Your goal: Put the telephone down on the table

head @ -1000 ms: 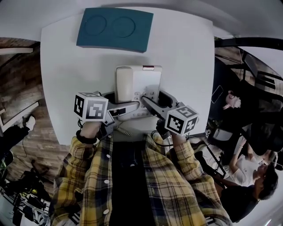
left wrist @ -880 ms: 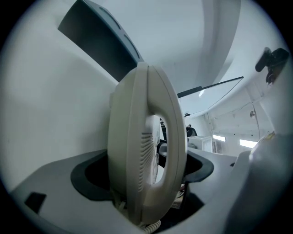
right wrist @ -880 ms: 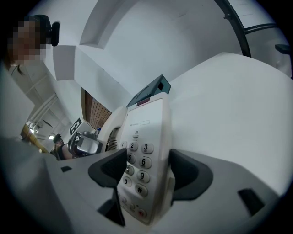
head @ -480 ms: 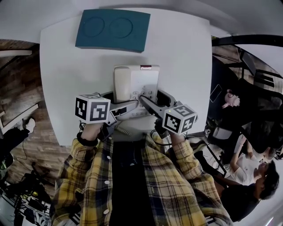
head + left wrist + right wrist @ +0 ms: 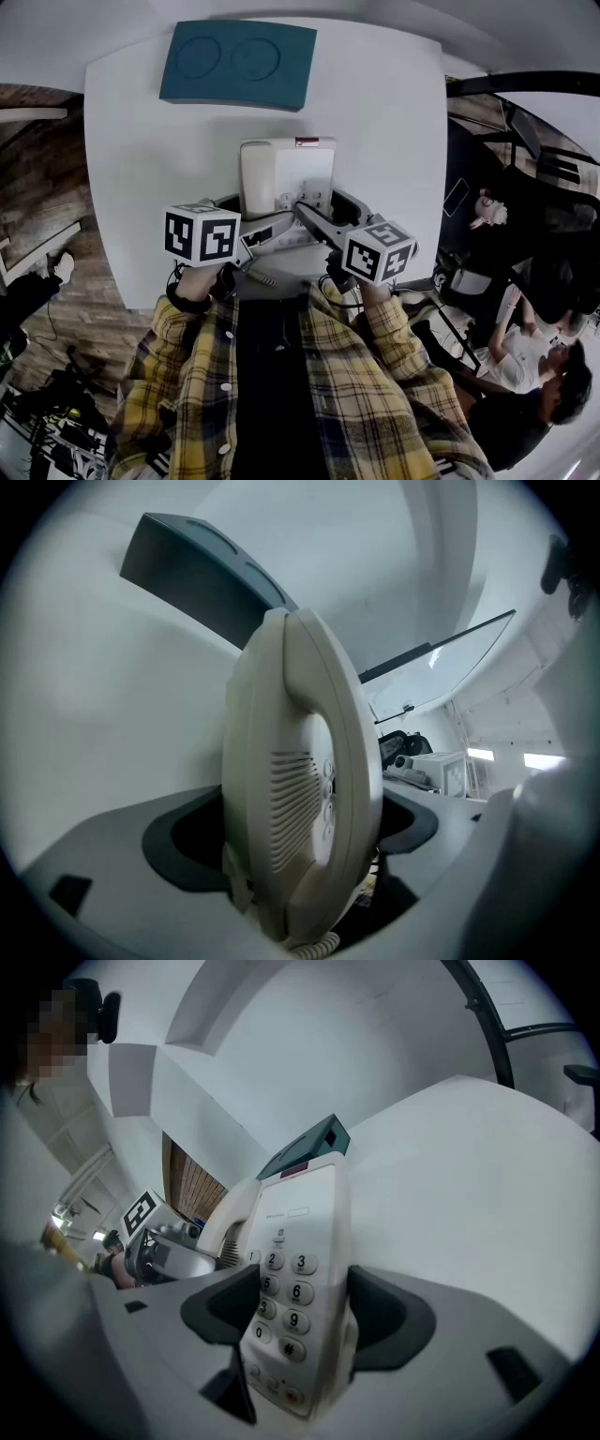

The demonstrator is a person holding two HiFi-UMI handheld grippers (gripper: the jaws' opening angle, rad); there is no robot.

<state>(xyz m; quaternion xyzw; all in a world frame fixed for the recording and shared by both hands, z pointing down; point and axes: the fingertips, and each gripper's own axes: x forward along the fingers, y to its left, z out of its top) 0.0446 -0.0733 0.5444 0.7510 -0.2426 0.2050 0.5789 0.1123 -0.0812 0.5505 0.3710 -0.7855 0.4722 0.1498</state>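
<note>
A cream desk telephone (image 5: 281, 169) with its handset on the left lies over the white table (image 5: 141, 169), near the front edge. My left gripper (image 5: 246, 225) is shut on the handset side of its near end; in the left gripper view the handset (image 5: 300, 789) fills the gap between the dark pads (image 5: 183, 841). My right gripper (image 5: 323, 214) is shut on the keypad side, and the keypad (image 5: 291, 1279) sits between its jaws. Whether the telephone's base touches the table I cannot tell. Its coiled cord (image 5: 263, 278) hangs off by the front edge.
A teal foam block (image 5: 239, 61) with two round hollows lies at the table's far side. The table's front edge runs just under my grippers. Right of the table are dark equipment and seated people (image 5: 525, 361). Wood floor (image 5: 42, 187) shows at the left.
Almost nothing: the telephone and both grippers have kept their grip and place, with only a slight drift of the left gripper's cube toward me.
</note>
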